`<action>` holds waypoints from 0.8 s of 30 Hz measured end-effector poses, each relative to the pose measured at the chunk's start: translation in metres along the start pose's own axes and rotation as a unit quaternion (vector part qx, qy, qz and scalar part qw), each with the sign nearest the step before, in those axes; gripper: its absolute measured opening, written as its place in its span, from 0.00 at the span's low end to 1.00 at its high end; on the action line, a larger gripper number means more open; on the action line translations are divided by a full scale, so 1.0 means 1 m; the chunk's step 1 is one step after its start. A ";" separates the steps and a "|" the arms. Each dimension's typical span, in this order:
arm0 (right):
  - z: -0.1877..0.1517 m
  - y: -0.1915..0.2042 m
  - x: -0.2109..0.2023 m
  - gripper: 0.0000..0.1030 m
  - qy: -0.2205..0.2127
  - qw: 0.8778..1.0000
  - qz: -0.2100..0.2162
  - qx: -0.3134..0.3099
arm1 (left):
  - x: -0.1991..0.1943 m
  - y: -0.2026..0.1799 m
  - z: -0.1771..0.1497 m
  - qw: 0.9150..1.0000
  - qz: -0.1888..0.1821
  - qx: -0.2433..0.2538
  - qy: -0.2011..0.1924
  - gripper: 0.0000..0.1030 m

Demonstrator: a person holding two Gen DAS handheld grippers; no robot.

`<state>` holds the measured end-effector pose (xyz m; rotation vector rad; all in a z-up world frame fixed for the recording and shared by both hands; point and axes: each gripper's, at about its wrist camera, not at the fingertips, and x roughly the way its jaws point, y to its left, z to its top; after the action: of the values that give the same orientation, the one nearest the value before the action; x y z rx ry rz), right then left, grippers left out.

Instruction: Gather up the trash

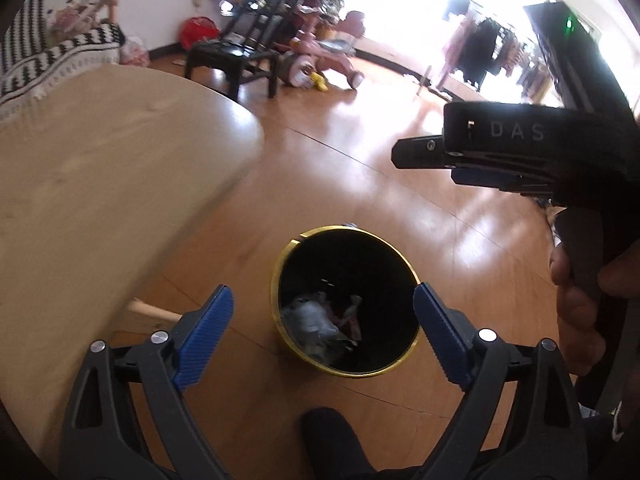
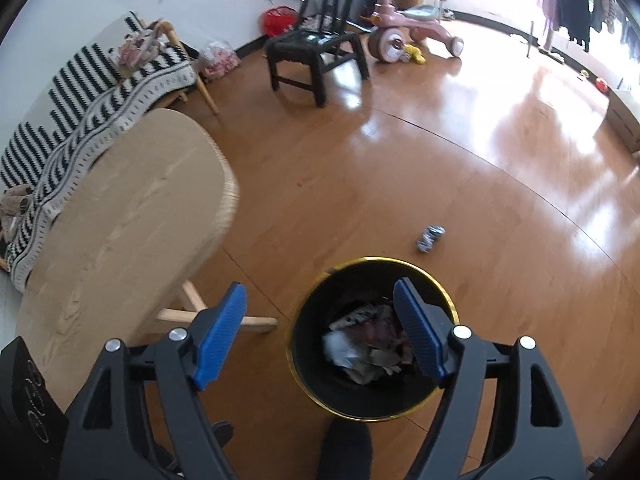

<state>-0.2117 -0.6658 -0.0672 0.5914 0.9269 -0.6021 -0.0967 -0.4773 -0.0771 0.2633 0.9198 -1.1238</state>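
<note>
A black bin with a gold rim [image 1: 280, 264] [image 2: 448, 292] stands on the wooden floor and holds crumpled paper and wrappers [image 1: 316, 318] [image 2: 368, 344]. My left gripper [image 1: 323, 308] hovers above the bin, open, with nothing between its blue pads. My right gripper [image 2: 320, 308] also hangs over the bin, open and empty; its body shows from the side in the left wrist view [image 1: 520, 148], held by a hand [image 1: 576, 312]. A crushed can [image 2: 430, 237] lies on the floor just beyond the bin.
A light wooden table [image 1: 100, 184] [image 2: 120, 216] stands left of the bin. Farther back are a black chair [image 2: 316, 52], a pink tricycle [image 2: 408, 28], a striped blanket on a bench [image 2: 80, 104] and a clothes rack [image 1: 484, 52]. A dark shoe [image 1: 336, 440] is at the bottom edge.
</note>
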 end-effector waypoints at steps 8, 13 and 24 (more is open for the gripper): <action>-0.004 0.123 -0.025 0.80 -0.039 0.992 0.074 -0.096 | -0.117 0.082 -0.014 0.992 0.103 -0.042 -0.059 0.91; -0.034 0.227 -0.046 0.88 -0.072 0.971 0.112 -0.199 | -0.206 0.148 -0.041 0.970 0.206 -0.087 -0.096 0.93; -0.125 0.417 -0.054 0.93 -0.067 0.919 0.193 -0.337 | -0.362 0.282 -0.162 0.875 0.410 -0.229 -0.119 0.94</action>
<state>-0.0149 -0.2809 0.0058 0.0945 0.7923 0.0525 0.0203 -0.0146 0.0207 0.0946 0.7097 -0.1281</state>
